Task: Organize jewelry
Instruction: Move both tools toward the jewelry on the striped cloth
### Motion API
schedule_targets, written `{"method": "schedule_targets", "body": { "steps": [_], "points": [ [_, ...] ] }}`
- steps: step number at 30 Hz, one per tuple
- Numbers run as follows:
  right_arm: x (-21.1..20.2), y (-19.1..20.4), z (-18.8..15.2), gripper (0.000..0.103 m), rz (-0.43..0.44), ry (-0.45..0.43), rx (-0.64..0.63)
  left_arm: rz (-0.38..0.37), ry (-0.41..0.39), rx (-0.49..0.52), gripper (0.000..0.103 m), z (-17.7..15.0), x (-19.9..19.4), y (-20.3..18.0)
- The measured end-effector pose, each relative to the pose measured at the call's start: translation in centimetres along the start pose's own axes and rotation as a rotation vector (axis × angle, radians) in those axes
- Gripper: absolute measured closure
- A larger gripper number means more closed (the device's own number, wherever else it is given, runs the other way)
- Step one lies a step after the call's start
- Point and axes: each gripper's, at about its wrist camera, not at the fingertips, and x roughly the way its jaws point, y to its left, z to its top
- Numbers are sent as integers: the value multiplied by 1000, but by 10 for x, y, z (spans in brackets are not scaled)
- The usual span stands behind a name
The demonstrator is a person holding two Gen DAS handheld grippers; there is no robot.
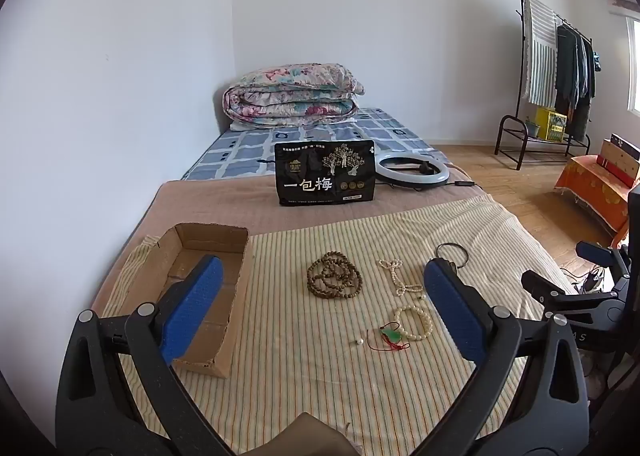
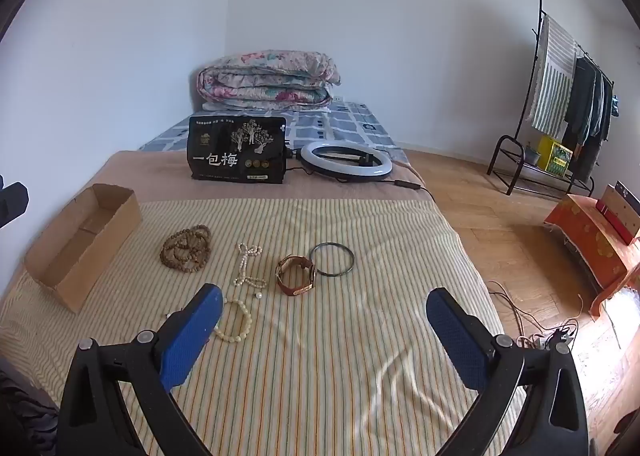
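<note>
While both tools, left tool (image 1: 322, 306) and right tool (image 2: 324, 326), hang spread and empty, nothing is packed yet; next, pinch the brown beads (image 1: 334, 275) at twelve o'clock and carry them to the cardboard box (image 1: 208, 256) at ten o'clock.

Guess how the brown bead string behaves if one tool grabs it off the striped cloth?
Probably floppy: the brown bead string lies coiled in several loose loops, so pinching one strand would likely leave the rest dangling. The round beads may slip or roll between flat pads. Pushed toward the cardboard box, it would likely drag and bunch on the striped cloth rather than slide whole.
</note>
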Motion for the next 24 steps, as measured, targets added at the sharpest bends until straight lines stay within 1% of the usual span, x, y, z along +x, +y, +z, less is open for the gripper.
{"method": "schedule_targets", "body": {
  "steps": [6,24],
  "points": [
    [1,1,0,0,-3,17,-4,0,0,-1,1,0,0,1],
    [2,2,1,0,3,25,-2,9,9,-3,1,-4,2,2]
  ]
}}
